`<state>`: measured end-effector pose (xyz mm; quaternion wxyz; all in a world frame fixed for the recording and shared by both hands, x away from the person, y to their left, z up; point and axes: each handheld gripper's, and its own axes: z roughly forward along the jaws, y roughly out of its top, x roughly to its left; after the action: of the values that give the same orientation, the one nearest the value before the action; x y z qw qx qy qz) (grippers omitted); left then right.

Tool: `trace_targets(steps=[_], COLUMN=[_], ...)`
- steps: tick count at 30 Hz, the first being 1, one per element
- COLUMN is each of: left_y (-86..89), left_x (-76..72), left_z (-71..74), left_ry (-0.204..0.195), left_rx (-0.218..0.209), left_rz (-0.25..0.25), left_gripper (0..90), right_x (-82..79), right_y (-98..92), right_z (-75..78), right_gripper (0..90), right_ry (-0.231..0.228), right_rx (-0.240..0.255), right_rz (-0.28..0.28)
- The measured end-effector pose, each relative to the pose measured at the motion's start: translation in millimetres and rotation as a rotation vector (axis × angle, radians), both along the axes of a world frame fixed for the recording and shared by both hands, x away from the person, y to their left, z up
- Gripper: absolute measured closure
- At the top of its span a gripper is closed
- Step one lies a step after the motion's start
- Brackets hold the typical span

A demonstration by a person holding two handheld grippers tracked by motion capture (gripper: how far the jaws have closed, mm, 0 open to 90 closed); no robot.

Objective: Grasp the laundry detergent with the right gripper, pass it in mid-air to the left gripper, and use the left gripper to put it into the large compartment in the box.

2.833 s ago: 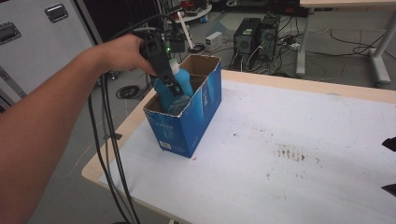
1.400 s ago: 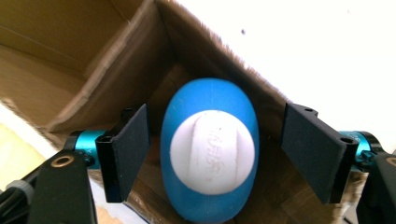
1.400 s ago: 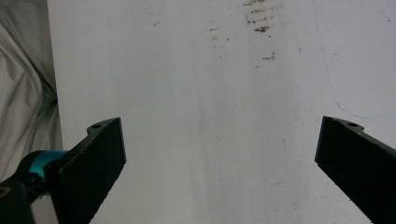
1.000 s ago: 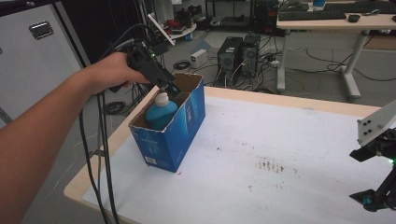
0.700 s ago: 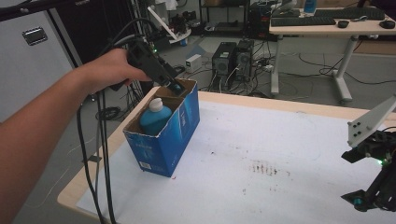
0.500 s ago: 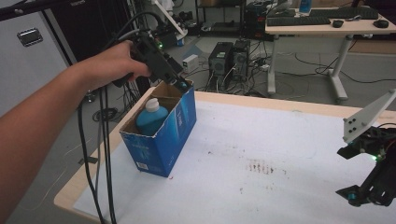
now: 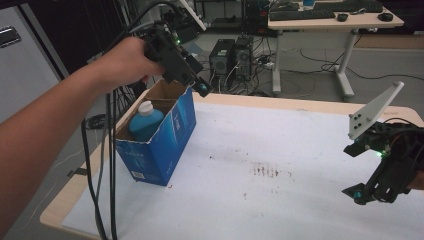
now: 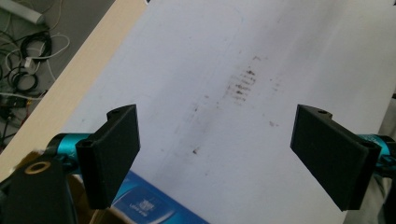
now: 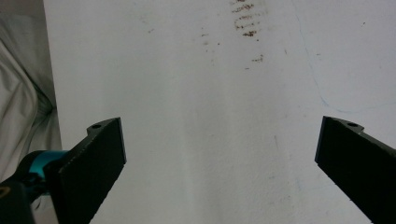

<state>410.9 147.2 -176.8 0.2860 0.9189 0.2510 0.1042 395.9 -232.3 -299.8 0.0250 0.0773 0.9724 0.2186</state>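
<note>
A blue cardboard box (image 7: pixel 160 145) stands open-topped near the table's left edge, and its corner shows in the left gripper view (image 8: pixel 149 207). Inside it a blue bottle (image 7: pixel 145 122) with a white cap stands upright. My left gripper (image 7: pixel 202 89) hangs above the box's far right corner, clear of the bottle. Its jaws (image 8: pixel 217 154) have just been opening and stand wide apart with nothing between them. My right gripper (image 7: pixel 357 170) hovers low over the table's right side, open and empty (image 9: pixel 219 158).
Brown stain marks (image 7: pixel 270 171) dot the white table top (image 7: pixel 280 140) in the middle. Cables (image 7: pixel 107 165) trail from the left gripper down past the table's left edge. Behind the table are computer towers (image 7: pixel 235 55), a desk (image 7: pixel 340 30) and floor cables.
The left gripper has let go of the bottle's cap, opened its jaws, and lifted up and to the right out of the box. The bottle stays inside. The right gripper holds still.
</note>
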Motion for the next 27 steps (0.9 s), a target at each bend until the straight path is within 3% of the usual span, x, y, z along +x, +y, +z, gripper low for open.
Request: trace_targets(steps=[3, 9, 20, 27], left_y=[-8.3, -27.3, -57.9, -80.3], left_x=[2.1, 2.2, 4.2, 3.7], left_z=[-3.4, -11.9, -28.1, -47.3], left_ry=[0.011, 0.016, 0.025, 0.049], left_rx=[0.012, 0.047, 0.077, 0.104], left_rz=[-0.018, -0.08, -0.128, -0.201], left_gripper=[1.6, 1.5, 1.6, 1.6], right_x=[0.8, 1.0, 0.9, -0.3], right_y=[-0.9, -2.3, -4.0, -8.4], right_z=[-0.2, 0.4, 0.7, 0.8], right_gripper=[1.2, 1.1, 1.2, 1.2], right_ry=[-0.001, 0.0, -0.001, 0.006], right_rx=[-0.001, 0.006, 0.01, 0.002], right_rz=[-0.005, -0.012, -0.016, -0.032])
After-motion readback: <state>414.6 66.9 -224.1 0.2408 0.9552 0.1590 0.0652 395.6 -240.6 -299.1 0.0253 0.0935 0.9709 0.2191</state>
